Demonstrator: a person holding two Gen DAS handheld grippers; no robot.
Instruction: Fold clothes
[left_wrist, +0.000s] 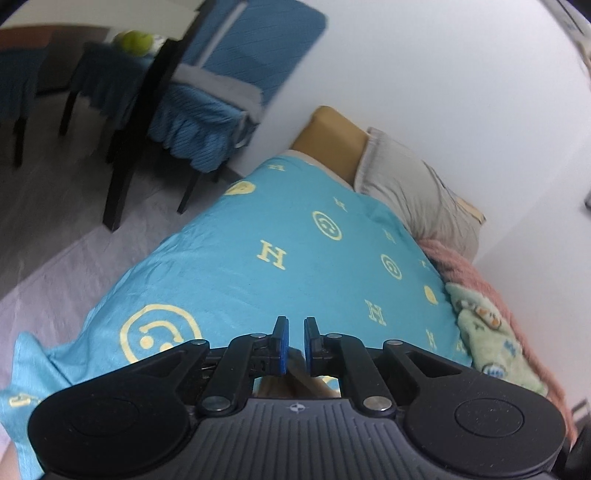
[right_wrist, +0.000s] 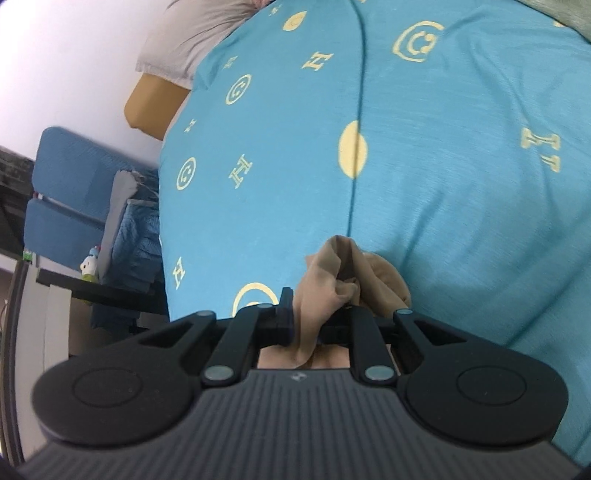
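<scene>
right claw (right_wrist: 317, 314) is clamped on a bunched tan stocking (right_wrist: 343, 280), held just over the blue smiley-print bed sheet (right_wrist: 443, 166). left claw (left_wrist: 295, 339) hovers above the same sheet, pads a sliver apart, nothing between the tips. grey pillow (left_wrist: 413, 192) and pink blanket (left_wrist: 480, 280) along the wall, a blue-covered chair (left_wrist: 207, 122) off the bed's corner.
</scene>
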